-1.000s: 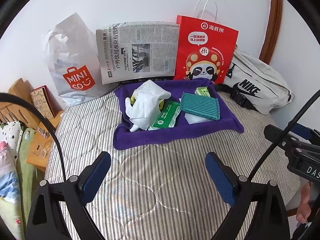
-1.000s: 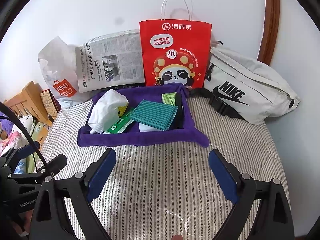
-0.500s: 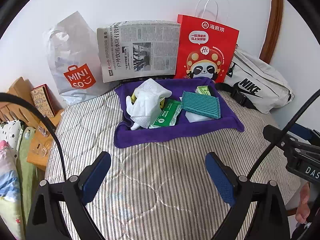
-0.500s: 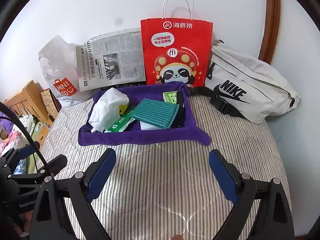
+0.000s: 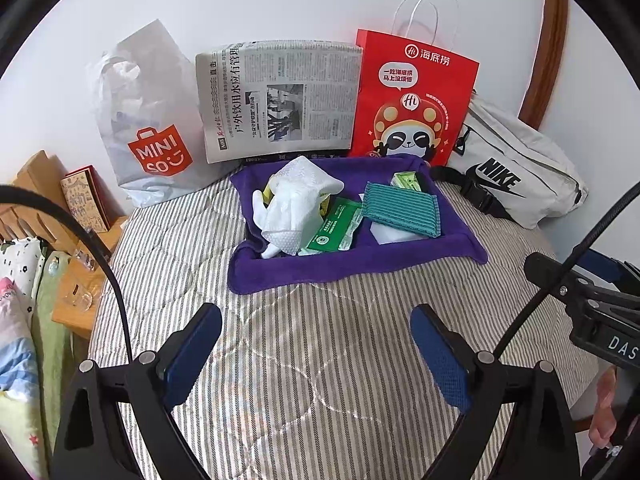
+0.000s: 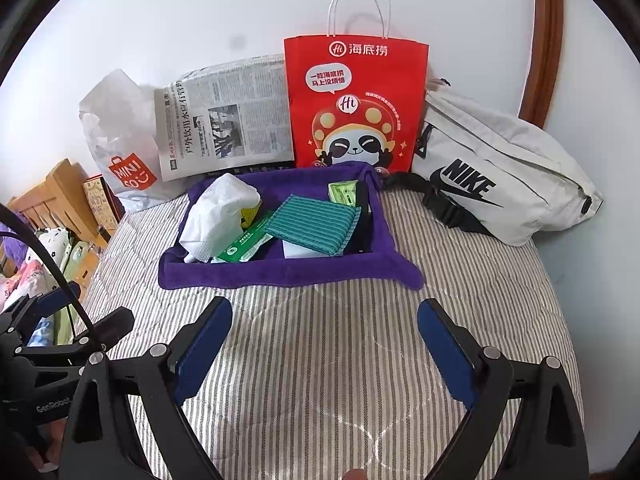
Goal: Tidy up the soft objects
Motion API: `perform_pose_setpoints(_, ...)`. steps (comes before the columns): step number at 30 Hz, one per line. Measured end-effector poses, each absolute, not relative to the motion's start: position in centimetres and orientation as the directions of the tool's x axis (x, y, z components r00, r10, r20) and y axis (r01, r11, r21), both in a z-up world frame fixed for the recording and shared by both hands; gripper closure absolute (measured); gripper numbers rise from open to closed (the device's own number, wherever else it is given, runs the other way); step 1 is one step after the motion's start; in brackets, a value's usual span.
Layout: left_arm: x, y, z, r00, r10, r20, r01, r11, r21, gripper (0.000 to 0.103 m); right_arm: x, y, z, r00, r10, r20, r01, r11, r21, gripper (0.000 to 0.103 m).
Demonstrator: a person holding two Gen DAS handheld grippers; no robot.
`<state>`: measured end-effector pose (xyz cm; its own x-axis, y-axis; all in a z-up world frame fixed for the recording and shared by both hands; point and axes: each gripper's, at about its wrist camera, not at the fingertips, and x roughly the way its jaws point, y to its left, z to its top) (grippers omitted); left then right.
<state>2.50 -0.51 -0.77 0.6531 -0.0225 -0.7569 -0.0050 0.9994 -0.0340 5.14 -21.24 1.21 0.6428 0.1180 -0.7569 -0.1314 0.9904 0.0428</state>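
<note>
A purple cloth tray lies on the striped bed. In it are a crumpled white cloth, a green wipes packet, a teal striped cloth over something white, and a small light-green packet. My left gripper is open over the bedcover, short of the tray, nothing between its fingers. My right gripper is open too, likewise short of the tray's near rim.
Against the wall stand a white MINISO bag, a newspaper, a red paper bag and a white NIKE bag. A wooden stand sits left of the bed. The striped bedcover lies bare between grippers and tray.
Both grippers have risen and drawn back slightly, so the tray sits a little lower in view. Both stay open. Nothing in the tray has moved.
</note>
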Motion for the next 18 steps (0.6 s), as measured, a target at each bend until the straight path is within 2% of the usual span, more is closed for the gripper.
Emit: perform_pose_setpoints(18, 2.38, -0.43, -0.94, 0.654, -0.023, -0.756, -0.005, 0.999, -0.035, 0.007, 5.17, -21.18, 1.06, 0.643, 0.12, -0.757, -0.132, 0.99, 0.044, 0.01)
